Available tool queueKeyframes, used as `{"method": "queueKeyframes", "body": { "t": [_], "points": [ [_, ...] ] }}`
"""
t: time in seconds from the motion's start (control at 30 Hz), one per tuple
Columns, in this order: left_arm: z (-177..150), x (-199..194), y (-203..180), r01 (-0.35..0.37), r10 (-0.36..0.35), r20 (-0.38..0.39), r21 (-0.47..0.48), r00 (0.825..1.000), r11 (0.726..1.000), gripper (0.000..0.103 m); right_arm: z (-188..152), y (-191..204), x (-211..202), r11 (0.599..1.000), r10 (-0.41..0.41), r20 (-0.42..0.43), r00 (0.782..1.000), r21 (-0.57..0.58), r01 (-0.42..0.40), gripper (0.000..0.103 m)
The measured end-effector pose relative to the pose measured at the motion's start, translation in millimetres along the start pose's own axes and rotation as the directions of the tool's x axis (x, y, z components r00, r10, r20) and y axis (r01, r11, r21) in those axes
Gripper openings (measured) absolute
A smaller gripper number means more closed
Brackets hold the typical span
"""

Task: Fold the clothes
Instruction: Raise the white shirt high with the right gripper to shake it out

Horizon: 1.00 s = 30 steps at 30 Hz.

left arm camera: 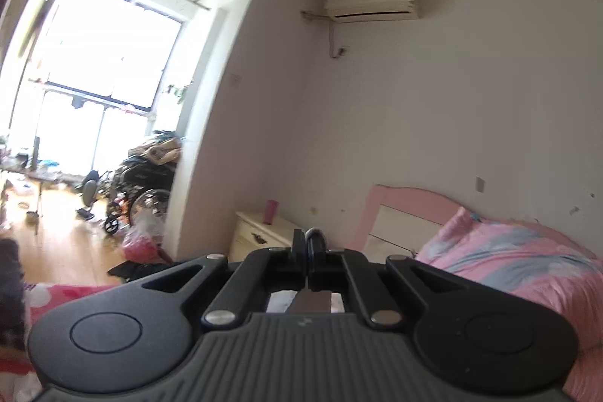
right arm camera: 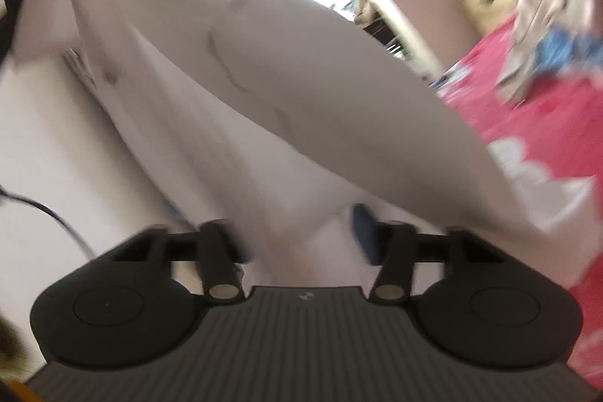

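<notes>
Blurred white garment (right arm camera: 286, 93) draped above the red bedding (right arm camera: 527, 123)

A pale grey-white garment (right arm camera: 286, 70) fills the right wrist view; at three o'clock, a red sheet (right arm camera: 535, 108) with white blotches. At four o'clock in the left view, a pink, grey-blue patterned quilt (left arm camera: 520, 259), pink headboard (left arm camera: 410, 202).

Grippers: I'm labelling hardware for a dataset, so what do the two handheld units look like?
Both the left gripper and the right gripper are matte black plastic with a ribbed centre panel bearing a small pale logo, round discs at each side, and silver pivot pins on the linkage bars.
</notes>
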State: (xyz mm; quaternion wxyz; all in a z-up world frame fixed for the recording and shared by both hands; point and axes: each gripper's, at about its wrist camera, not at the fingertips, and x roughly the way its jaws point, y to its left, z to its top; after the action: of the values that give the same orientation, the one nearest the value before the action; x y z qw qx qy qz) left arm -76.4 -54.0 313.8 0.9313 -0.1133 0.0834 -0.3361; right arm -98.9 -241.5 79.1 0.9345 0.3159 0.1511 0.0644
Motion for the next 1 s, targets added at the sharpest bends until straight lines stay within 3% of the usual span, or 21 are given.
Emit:
{"method": "queueKeyframes", "body": {
  "t": [0.03, 0.1, 0.23, 0.4, 0.53, 0.7, 0.9, 1.0],
  "points": [
    [-1, -2, 4, -0.018, 0.018, 0.003, -0.010, 1.000, 1.000, 0.002, 1, 2, -2, 0.998, -0.046, 0.019, 0.999, -0.041, 0.047, 0.020],
    [-1, -10, 12, -0.052, 0.052, 0.025, -0.030, 0.998, 0.998, 0.002, 11, 4, -11, 0.986, -0.116, 0.086, 0.989, -0.109, 0.125, 0.012],
    [13, -34, 23, -0.111, 0.118, 0.097, -0.076, 0.988, 0.991, 0.002, 50, 18, -28, 0.926, -0.196, 0.259, 0.946, -0.270, 0.265, 0.009],
    [55, -73, 14, -0.145, 0.159, 0.251, -0.074, 0.955, 0.987, 0.002, 144, 65, -65, 0.818, -0.092, 0.446, 0.890, -0.477, 0.323, 0.008],
    [85, -106, -7, -0.147, 0.147, 0.373, -0.029, 0.916, 0.989, 0.002, 213, 112, -102, 0.750, 0.038, 0.522, 0.852, -0.578, 0.321, 0.008],
    [98, -126, -33, -0.146, 0.128, 0.426, 0.011, 0.896, 0.989, 0.002, 236, 144, -130, 0.636, 0.097, 0.583, 0.806, -0.659, 0.400, 0.008],
    [92, -127, -52, -0.148, 0.114, 0.433, 0.047, 0.894, 0.988, 0.002, 242, 139, -166, 0.631, 0.132, 0.626, 0.769, -0.652, 0.421, 0.008],
    [83, -139, -61, -0.149, 0.100, 0.435, 0.080, 0.895, 0.986, 0.002, 239, 127, -172, 0.632, 0.144, 0.625, 0.767, -0.655, 0.415, 0.008]
  ]
}}
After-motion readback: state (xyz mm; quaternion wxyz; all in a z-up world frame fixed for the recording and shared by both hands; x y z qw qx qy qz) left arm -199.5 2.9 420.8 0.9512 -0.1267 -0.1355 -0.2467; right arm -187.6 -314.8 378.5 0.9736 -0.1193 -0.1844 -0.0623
